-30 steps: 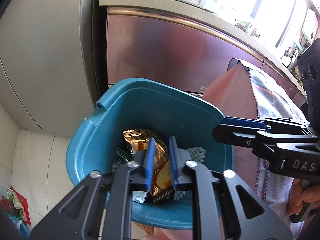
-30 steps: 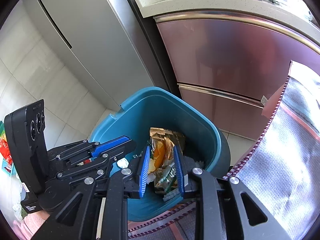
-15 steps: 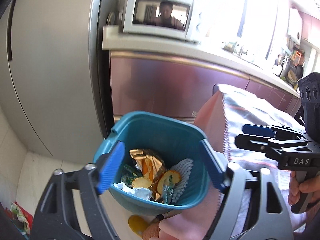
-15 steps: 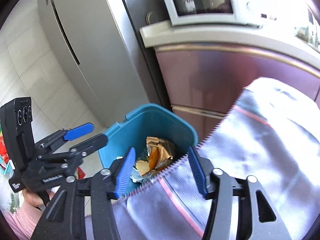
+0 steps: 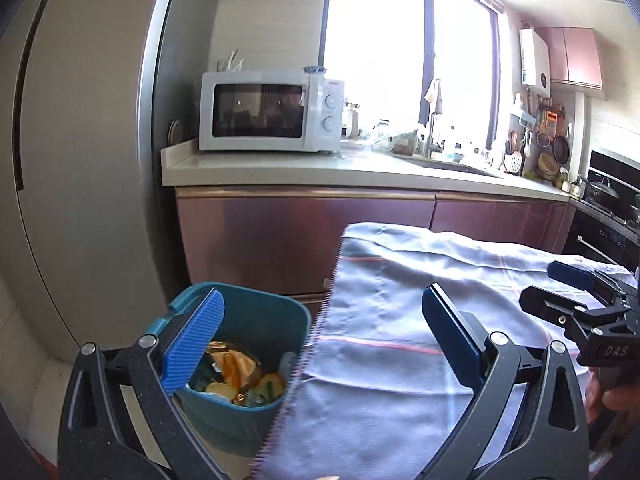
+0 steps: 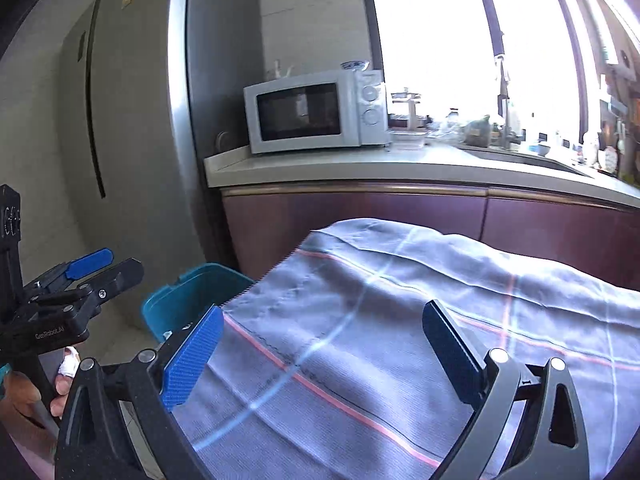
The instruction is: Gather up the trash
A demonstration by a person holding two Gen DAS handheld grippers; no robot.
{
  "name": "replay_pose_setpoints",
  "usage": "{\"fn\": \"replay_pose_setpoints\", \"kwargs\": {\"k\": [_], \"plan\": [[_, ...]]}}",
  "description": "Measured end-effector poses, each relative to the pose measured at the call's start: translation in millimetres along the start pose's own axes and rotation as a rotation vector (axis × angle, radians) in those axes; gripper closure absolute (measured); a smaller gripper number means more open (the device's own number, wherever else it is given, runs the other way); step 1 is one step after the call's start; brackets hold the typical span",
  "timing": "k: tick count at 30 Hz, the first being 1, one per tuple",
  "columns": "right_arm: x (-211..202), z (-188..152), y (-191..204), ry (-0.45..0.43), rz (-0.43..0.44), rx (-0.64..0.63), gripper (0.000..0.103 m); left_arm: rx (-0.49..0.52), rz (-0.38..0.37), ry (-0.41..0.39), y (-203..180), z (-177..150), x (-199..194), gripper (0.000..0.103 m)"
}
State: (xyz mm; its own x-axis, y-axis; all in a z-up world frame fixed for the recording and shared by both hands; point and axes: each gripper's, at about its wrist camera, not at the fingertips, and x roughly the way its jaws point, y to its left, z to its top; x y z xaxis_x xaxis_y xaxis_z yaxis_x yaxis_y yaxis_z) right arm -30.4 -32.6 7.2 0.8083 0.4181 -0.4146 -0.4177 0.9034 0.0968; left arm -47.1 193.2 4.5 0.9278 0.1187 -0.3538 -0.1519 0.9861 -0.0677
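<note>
— Beside the table edge, low on the floor, stands the teal bin [image 5: 256,320]. Wrappers [image 5: 236,376] lie inside it, gold and orange ones.

— And your grippers?

— My left gripper [image 5: 320,344] has its jaws opening, already spread wide, with nothing between the blue pads; it hangs over the bin rim and the grey cloth [image 5: 400,320]. My right gripper [image 6: 320,352] is opening too, wide and empty, above the same cloth.

— Where is the bin from the right side?

— Half hidden behind the cloth corner, near the fridge [image 6: 132,120]. A microwave [image 5: 272,112] sits on the counter [image 5: 320,172] behind.
</note>
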Motion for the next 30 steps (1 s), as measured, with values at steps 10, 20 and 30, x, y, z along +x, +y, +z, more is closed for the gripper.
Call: {"fn": "replay_pose_setpoints", "kwargs": {"k": [10,20,30], "plan": [[-53,-30,-45,-0.111,-0.218,0.031,0.007,0.062,-0.023,-0.054,-78,-13,-13,0.006],[-69,-41,-62,-0.149,-0.300,0.074,0.007,0.108,-0.029,-0.111,-107,-20,-15,0.006],[-74,-42,-66,-0.160,-0.320,0.083,0.007,0.116,-0.035,-0.161,-113,-16,-21,0.006]]}}
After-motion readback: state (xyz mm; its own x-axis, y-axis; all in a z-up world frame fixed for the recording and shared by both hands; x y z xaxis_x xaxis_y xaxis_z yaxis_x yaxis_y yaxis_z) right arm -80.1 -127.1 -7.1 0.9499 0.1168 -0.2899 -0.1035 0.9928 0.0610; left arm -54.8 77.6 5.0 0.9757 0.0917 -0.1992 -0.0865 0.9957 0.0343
